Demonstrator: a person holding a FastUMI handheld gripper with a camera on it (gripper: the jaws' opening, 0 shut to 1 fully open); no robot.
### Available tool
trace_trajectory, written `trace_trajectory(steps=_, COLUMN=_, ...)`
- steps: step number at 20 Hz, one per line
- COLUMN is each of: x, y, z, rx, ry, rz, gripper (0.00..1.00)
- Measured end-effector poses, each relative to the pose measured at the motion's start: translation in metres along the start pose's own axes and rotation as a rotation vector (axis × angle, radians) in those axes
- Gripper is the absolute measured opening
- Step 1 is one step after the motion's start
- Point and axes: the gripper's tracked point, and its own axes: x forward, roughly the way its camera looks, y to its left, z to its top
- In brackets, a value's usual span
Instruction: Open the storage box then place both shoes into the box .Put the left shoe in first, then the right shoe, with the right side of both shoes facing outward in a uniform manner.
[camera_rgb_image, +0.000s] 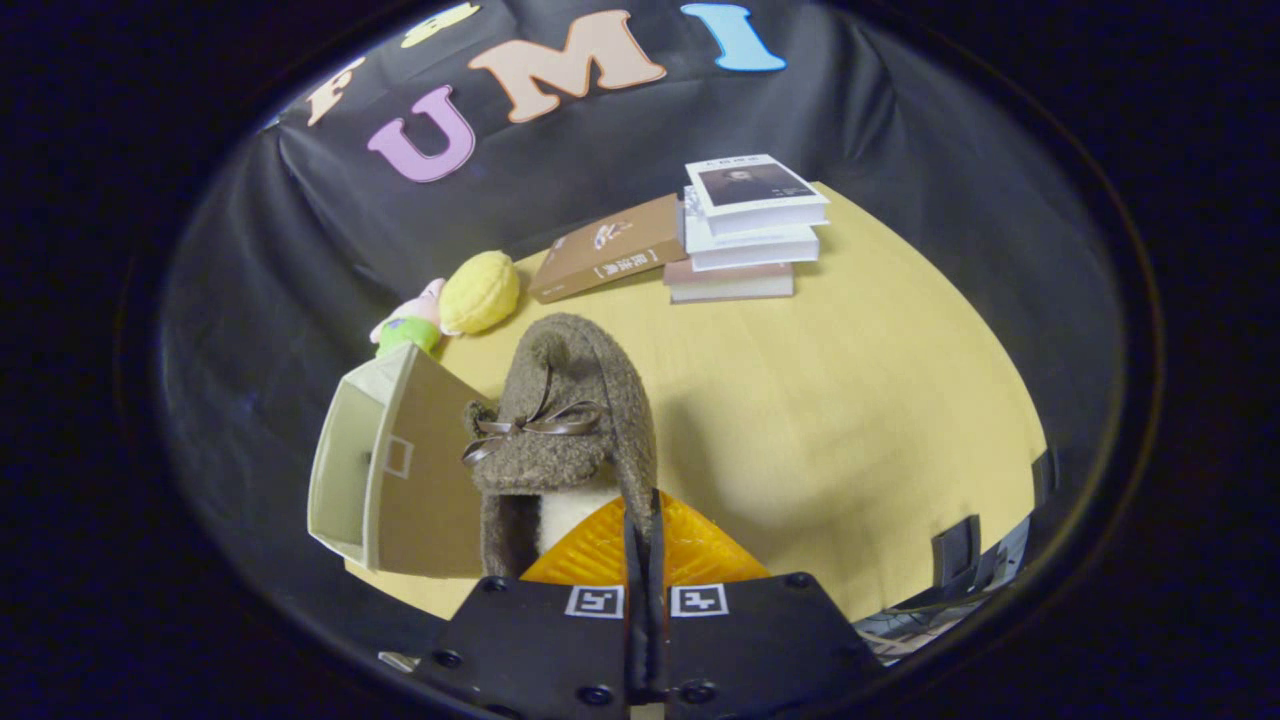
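Note:
A brown fuzzy shoe (565, 420) with a small ribbon bow hangs in front of me, toe pointing away, lifted above the yellow table (850, 400). My gripper (643, 520) is shut on the rim of the shoe's opening on its right side, the fingers pressed close together. Its pale lining shows just left of the fingers. Directly left of the shoe stands the beige storage box (425, 480). The box's hollow inside (345, 460) shows on its far left. The shoe hides part of the box's near side.
A stack of books (750, 225) and a brown book (607, 260) leaning beside it lie at the far end of the table. A yellow plush (480, 292) and a pink and green toy (410, 325) sit beyond the box. The shoe's shadow falls on the table to the right.

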Motion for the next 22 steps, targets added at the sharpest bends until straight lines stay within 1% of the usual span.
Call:
trace_trajectory(steps=7, x=-0.002, y=0.086, z=0.002, rx=-0.003, ry=-0.006, rz=0.074, gripper=0.03)
trace_trajectory(steps=13, x=-0.006, y=0.152, z=0.001, rx=-0.007, ry=-0.01, rz=0.152, gripper=0.03)
trace_trajectory(steps=17, x=-0.008, y=0.197, z=-0.002, rx=0.019, ry=-0.011, rz=0.219, gripper=0.03)
trace_trajectory(steps=19, x=-0.006, y=0.221, z=-0.006, rx=0.015, ry=-0.007, rz=0.226, gripper=0.03)
trace_trajectory(steps=22, x=0.006, y=0.237, z=-0.021, rx=0.006, ry=0.005, rz=0.213, gripper=0.03)
